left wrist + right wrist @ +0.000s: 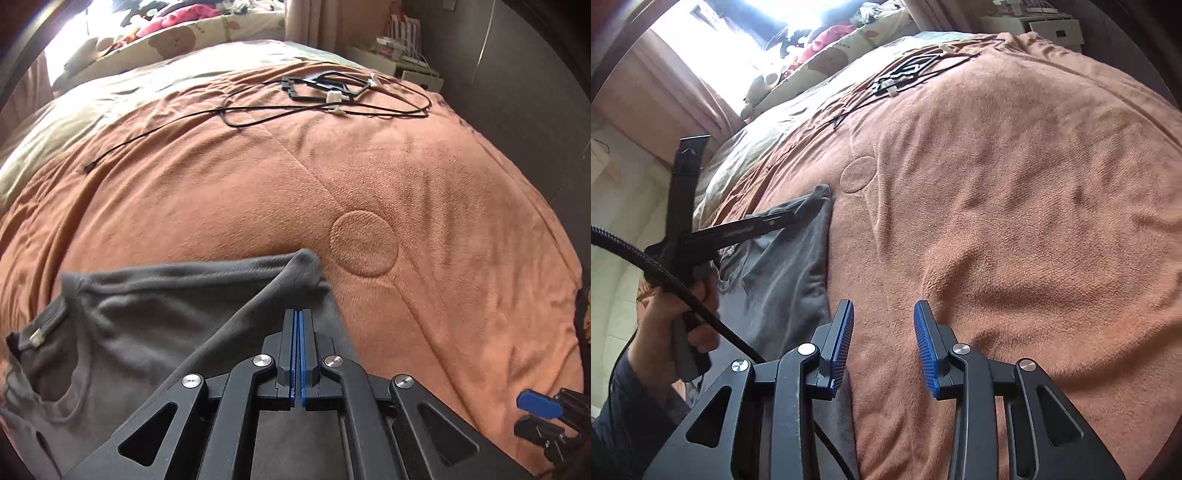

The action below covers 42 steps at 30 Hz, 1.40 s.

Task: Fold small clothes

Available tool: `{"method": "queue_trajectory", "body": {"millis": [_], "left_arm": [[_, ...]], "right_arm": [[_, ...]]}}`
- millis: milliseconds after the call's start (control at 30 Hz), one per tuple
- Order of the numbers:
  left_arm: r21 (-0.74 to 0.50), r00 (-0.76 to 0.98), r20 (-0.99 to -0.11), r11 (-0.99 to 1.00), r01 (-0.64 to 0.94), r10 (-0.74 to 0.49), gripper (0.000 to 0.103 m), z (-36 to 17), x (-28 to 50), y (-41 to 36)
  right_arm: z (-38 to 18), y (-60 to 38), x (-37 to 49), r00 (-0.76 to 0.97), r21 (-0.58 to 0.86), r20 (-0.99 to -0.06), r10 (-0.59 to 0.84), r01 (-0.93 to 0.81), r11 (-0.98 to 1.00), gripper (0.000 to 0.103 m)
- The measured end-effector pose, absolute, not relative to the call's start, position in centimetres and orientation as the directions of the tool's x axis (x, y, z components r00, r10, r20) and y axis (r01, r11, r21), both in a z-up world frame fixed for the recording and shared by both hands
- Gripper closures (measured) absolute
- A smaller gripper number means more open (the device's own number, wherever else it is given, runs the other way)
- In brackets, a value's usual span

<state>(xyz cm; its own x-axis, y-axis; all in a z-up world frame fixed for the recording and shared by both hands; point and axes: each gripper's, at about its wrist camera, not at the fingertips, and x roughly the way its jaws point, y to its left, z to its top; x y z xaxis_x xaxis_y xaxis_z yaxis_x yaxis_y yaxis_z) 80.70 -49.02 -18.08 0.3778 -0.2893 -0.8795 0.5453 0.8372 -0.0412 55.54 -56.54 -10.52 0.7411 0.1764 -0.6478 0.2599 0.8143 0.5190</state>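
Observation:
A small grey T-shirt [147, 325] lies on an orange blanket [424, 177], its neck opening with a label at the lower left. My left gripper [299, 314] is shut on a fold of the shirt's right side, and the cloth rises in a ridge to a raised corner just beyond the tips. In the right wrist view the left gripper [792, 218] reaches over the grey shirt [783, 280], held by a person's hand [665, 325]. My right gripper [884, 310] is open above the blanket [1015, 203], just right of the shirt's edge, with nothing between its pads.
A black cable and a flat black frame [325, 88] lie on the far part of the bed. Pillows and plush toys [166, 37] sit by the bright window. A white bedside shelf [399, 59] stands at the far right. The right gripper's blue pad [539, 404] shows at the lower right.

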Motion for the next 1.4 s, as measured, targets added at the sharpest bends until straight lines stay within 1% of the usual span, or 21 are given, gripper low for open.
{"method": "queue_trajectory", "body": {"millis": [33,133,167,200,233,267,300,333,367,400,467,567,633,767,867,967,1100,1267,1400], "left_arm": [[-0.042,0.379,-0.880,0.842,0.538,-0.286,0.100,-17.5,80.3,-48.3],[-0.066,0.382,-0.874,0.852,0.519,-0.300,0.098,-15.4,78.7,-46.1],[-0.070,0.383,-0.874,0.857,0.511,-0.300,0.094,-14.4,78.0,-45.1],[-0.074,0.386,-0.872,0.860,0.504,-0.301,0.090,-13.7,77.4,-44.4],[-0.078,0.394,-0.868,0.865,0.495,-0.304,0.077,-12.7,76.7,-43.5],[-0.080,0.406,-0.861,0.869,0.488,-0.307,0.059,-11.7,75.9,-42.6],[-0.077,0.420,-0.854,0.873,0.482,-0.308,0.050,-10.7,75.1,-41.8],[-0.070,0.437,-0.846,0.875,0.479,-0.306,0.034,-9.7,74.3,-41.0],[-0.060,0.453,-0.838,0.877,0.477,-0.304,0.024,-8.8,73.5,-40.3],[-0.051,0.469,-0.830,0.880,0.473,-0.300,0.021,-7.8,72.8,-39.5],[-0.055,0.487,-0.819,0.887,0.458,-0.302,0.015,-6.2,71.5,-37.9],[-0.093,0.496,-0.807,0.899,0.428,-0.320,0.006,-3.9,69.5,-35.3],[-0.100,0.509,-0.797,0.903,0.419,-0.324,0.003,-2.3,68.1,-33.6],[-0.081,0.532,-0.790,0.912,0.402,-0.304,0.003,1.0,65.7,-30.5],[-0.098,0.559,-0.767,0.918,0.385,-0.316,0.000,3.5,63.3,-27.6],[-0.096,0.595,-0.740,0.925,0.368,-0.314,0.000,5.9,60.7,-24.4],[-0.061,0.645,-0.705,0.931,0.359,-0.295,0.000,8.3,56.9,-21.0],[-0.096,0.671,-0.674,0.937,0.336,-0.309,0.000,10.2,52.4,-16.7],[-0.095,0.698,-0.651,0.944,0.315,-0.298,0.001,11.0,49.0,-13.8]], "right_arm": [[-10.1,-56.2,55.2,0.742,0.510,-0.649,0.170,0.259,0.820,0.072],[-8.3,-55.0,53.8,0.747,0.472,-0.649,0.144,0.247,0.846,0.071],[-7.4,-54.7,53.5,0.746,0.457,-0.652,0.136,0.243,0.855,0.070],[-6.4,-54.2,53.0,0.747,0.445,-0.651,0.134,0.233,0.865,0.061],[-5.4,-53.8,52.6,0.749,0.435,-0.649,0.133,0.222,0.872,0.054],[-4.5,-53.5,52.1,0.752,0.427,-0.646,0.131,0.214,0.878,0.041],[-3.2,-53.0,51.4,0.758,0.417,-0.641,0.125,0.207,0.885,0.035],[-2.3,-52.8,50.6,0.762,0.413,-0.636,0.123,0.202,0.888,0.034],[-1.3,-52.5,49.9,0.767,0.417,-0.628,0.132,0.188,0.889,0.031],[-0.5,-52.1,49.2,0.769,0.419,-0.623,0.144,0.173,0.891,0.020],[1.0,-51.3,48.0,0.769,0.397,-0.624,0.137,0.161,0.904,0.010],[2.8,-49.9,46.3,0.765,0.357,-0.632,0.124,0.146,0.923,0.000],[4.1,-49.0,45.2,0.761,0.336,-0.640,0.110,0.148,0.930,0.000],[6.6,-47.2,43.0,0.770,0.320,-0.630,0.104,0.135,0.938,0.000],[8.1,-45.8,41.3,0.773,0.314,-0.625,0.109,0.121,0.942,0.000],[9.5,-44.8,39.2,0.789,0.305,-0.606,0.101,0.112,0.946,0.000],[10.6,-44.0,36.4,0.810,0.286,-0.580,0.086,0.104,0.953,0.000],[11.6,-42.4,32.7,0.830,0.223,-0.556,0.044,0.097,0.970,0.000],[12.3,-41.2,29.5,0.843,0.184,-0.538,-0.007,0.125,0.975,0.000]]}}
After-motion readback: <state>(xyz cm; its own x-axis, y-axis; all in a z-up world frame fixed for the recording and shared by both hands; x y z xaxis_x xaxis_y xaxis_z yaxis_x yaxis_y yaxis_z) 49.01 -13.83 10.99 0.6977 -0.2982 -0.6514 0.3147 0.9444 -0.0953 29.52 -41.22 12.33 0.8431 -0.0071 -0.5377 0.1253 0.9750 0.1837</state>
